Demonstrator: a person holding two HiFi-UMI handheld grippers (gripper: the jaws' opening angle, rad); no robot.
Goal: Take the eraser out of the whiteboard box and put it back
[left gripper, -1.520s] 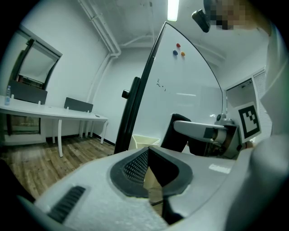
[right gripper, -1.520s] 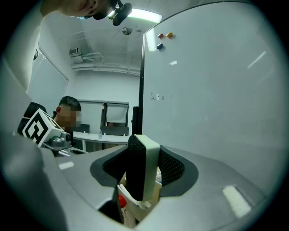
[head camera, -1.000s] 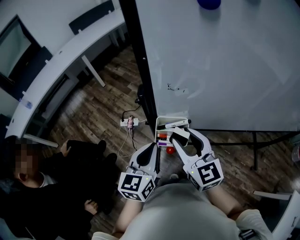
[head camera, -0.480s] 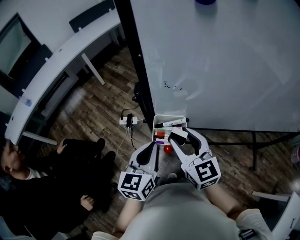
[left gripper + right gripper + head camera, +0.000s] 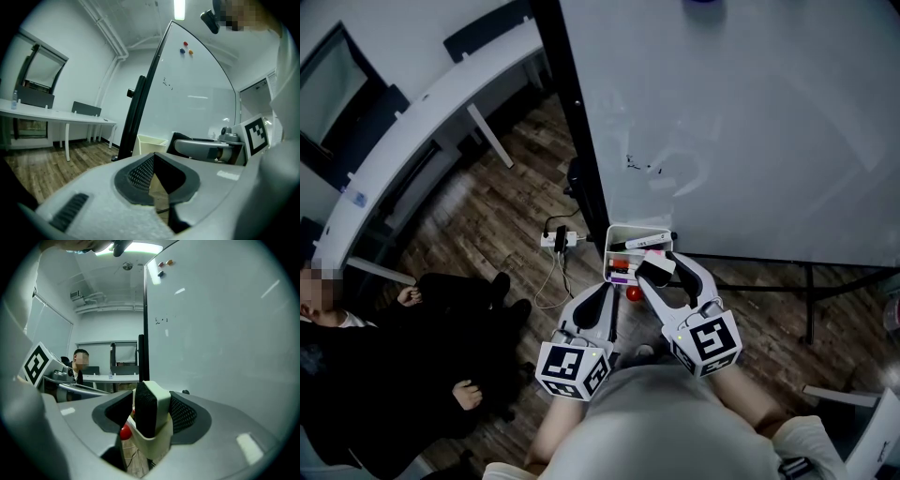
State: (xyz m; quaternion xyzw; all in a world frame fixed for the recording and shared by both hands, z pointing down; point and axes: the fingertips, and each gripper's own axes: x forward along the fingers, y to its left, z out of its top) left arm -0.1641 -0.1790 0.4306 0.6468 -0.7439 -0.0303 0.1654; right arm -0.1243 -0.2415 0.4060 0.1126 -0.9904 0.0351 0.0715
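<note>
Filling the upper right of the head view, the whiteboard (image 5: pixel 750 112) carries the white whiteboard box (image 5: pixel 622 232) at its lower left corner, just above frame centre, with markers (image 5: pixel 642 242) lying inside. Reaching up from lower centre, the right claw (image 5: pixel 662 268) is at the box, its jaws open and just having been opening, one pad clear of the eraser (image 5: pixel 150 409), which stands upright between them with its lower end behind the box's near wall. Just left of it, the left claw (image 5: pixel 604 292) is closed on nothing.
</note>
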